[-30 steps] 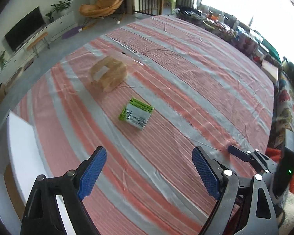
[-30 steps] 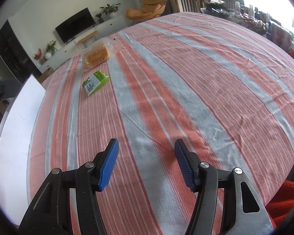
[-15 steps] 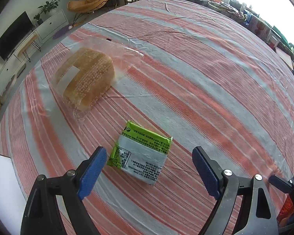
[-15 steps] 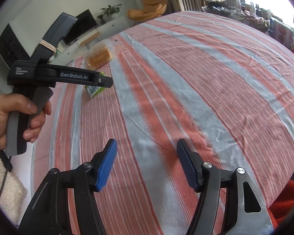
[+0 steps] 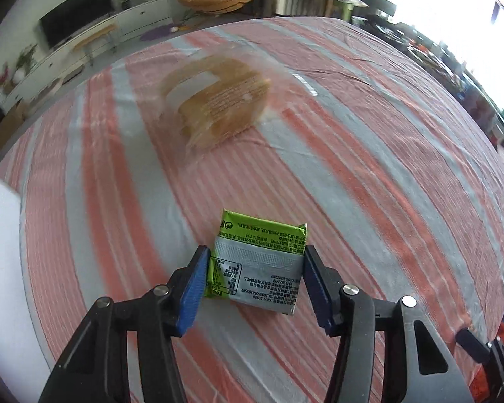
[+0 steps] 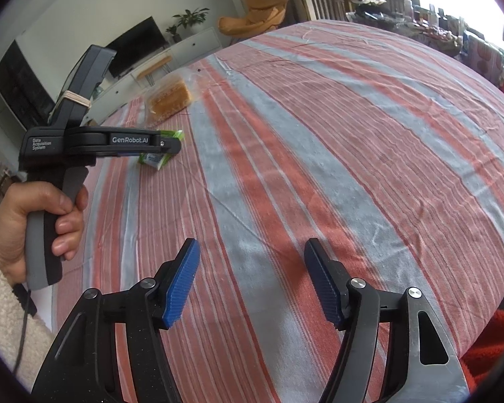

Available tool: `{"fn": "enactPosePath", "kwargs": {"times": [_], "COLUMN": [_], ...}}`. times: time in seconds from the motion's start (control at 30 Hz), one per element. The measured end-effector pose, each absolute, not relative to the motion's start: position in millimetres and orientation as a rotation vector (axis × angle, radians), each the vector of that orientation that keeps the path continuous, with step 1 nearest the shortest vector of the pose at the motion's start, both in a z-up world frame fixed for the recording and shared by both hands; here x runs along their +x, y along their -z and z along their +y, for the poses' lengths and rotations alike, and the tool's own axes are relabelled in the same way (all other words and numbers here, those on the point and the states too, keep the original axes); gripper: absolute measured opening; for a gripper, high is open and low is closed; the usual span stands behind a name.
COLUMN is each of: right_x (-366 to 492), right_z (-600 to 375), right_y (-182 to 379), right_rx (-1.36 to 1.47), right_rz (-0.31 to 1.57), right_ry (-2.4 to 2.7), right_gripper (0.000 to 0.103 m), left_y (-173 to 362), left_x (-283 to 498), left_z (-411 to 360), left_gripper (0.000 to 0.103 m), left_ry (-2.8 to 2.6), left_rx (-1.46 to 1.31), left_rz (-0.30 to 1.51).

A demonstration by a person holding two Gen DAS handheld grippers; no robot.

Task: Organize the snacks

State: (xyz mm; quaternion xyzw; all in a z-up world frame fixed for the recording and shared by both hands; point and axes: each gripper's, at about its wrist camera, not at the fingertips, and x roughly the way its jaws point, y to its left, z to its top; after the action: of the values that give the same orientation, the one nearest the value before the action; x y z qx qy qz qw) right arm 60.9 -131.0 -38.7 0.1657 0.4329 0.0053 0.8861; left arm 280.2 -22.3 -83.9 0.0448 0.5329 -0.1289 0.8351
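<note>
A green and silver snack packet (image 5: 258, 262) lies flat on the striped tablecloth (image 5: 369, 168). My left gripper (image 5: 255, 255) points down at it, its jaws closing, with both blue pads against the packet's left and right sides. A bagged loaf of sliced bread (image 5: 218, 107) rests farther back on the cloth. In the right wrist view the left gripper (image 6: 174, 144) covers most of the packet (image 6: 156, 160), with the bread (image 6: 169, 99) behind. My right gripper (image 6: 250, 252) hovers open above bare cloth with nothing between its fingers.
A white board (image 5: 0, 252) lies along the table's left edge. A person's hand (image 6: 40, 221) in a fleecy sleeve holds the left gripper's handle. Cluttered items (image 6: 436, 30) line the far right side of the table. A TV unit and an orange chair stand beyond.
My left gripper has come down and forward over the green packet and its jaws have narrowed onto the packet's sides. It now appears in the right wrist view. The right gripper stays put.
</note>
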Motion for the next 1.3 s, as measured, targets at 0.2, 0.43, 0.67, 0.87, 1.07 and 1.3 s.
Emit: {"fn": "enactPosePath", "kwargs": {"times": [0.2,0.43,0.67,0.87,1.07,1.3], "right_x": [60,58,56,67,149,273], "right_z": [-133,-133,-138,-147,-138,-93], "right_y": [39,38,39,32,-13,-46], "right_rx": [0.355,0.358,0.399,0.428,0.225,0.127], "right_rz": [0.899,0.899,0.893,0.895,0.846,0.842], "right_ry": [-0.014,-0.013,-0.028,-0.041,-0.128,-0.31], "right_gripper": [0.068,0.068,0.068,0.069,0.07,0.07], "left_y": [76,92,99,103,103,103], "left_x": [219,194,196,198,198,198], "left_z": [23,44,41,46,45,45], "left_gripper": [0.055,0.077,0.091,0.103,0.103,0.103], "left_ry": [0.085,0.027,-0.025,-0.05,-0.05,-0.047], "left_rx": [-0.082,-0.071,0.0,-0.028,-0.026,-0.027], "left_rz": [1.086,1.01,0.958,0.95,0.951,0.951]}}
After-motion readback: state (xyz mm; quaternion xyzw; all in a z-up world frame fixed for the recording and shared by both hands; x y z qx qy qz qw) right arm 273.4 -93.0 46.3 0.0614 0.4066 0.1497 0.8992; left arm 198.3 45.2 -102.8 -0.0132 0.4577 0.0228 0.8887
